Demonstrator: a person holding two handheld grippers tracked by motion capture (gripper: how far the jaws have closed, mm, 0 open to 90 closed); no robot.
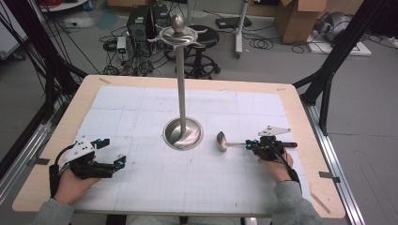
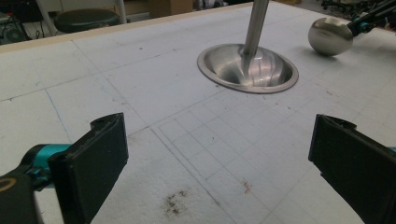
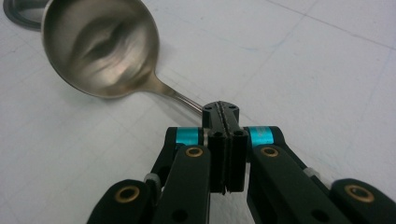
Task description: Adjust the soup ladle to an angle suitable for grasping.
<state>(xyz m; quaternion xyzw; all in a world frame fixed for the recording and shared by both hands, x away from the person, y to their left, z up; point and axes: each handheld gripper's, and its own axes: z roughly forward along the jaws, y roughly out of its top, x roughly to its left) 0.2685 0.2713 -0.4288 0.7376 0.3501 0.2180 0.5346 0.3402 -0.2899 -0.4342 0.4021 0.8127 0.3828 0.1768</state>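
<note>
Desk (image 1: pixel 300 140): light wooden rim framing a white gridded mat; wide bare mat lying at the lower centre of the high view and along the far edge, with open margins at left and right.

Stand (image 1: pixel 181 84): tall metal pole rising from a round dished base at mid-frame, topped by a knob and curved hooks; in the left gripper view its pole is running out of the top edge, so its top is cut off.

Ladle (image 1: pixel 221 141): lying on the mat just right of the stand's base, bowl toward the base, handle pointing right. In the right gripper view its bowl (image 3: pixel 100 46) is sitting at upper left, hollow side facing the camera.

Right hand-held gripper (image 1: pixel 253 144): resting low at right of centre, pointing left, jaws pressed together and pinching the ladle's thin handle; the handle beyond the pads is hidden under the gripper body and the hand.

Left hand-held gripper (image 1: pixel 112 159): sitting at lower left, pointing right, jaws spread wide with bare mat between them; well apart from the stand and ladle.

Forearms in grey sleeves are entering from the bottom edge, partly cut off.
</note>
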